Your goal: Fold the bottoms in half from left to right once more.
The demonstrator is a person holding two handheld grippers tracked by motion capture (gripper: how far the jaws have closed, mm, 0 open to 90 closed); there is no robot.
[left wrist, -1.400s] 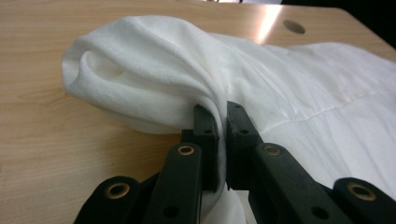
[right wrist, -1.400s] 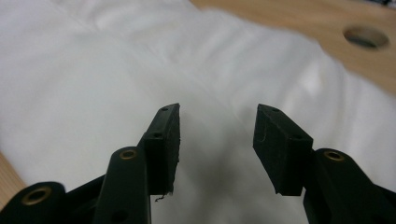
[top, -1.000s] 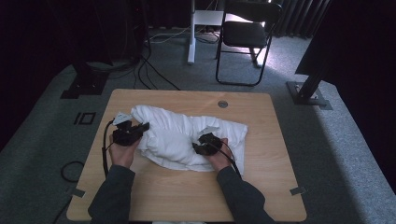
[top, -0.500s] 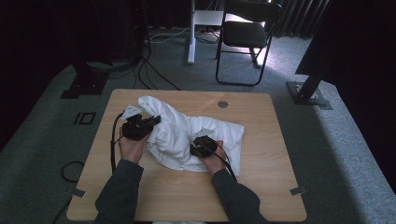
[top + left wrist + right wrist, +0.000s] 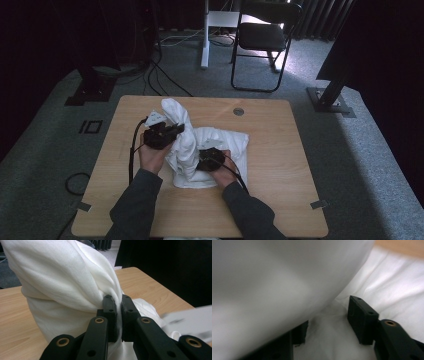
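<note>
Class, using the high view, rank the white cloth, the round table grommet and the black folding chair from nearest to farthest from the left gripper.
1. White cloth: clamped in the left gripper.
2. Round grommet: on the table, to the right and farther back.
3. Black folding chair: on the floor beyond the table's far edge.

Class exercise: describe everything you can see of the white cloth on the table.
The white cloth is soft, thick, creased fabric, partly spread on the wooden table. One bunched fold is lifted above the rest, pinched in the shut left gripper. The right gripper rests on the flat part, jaws apart.
</note>
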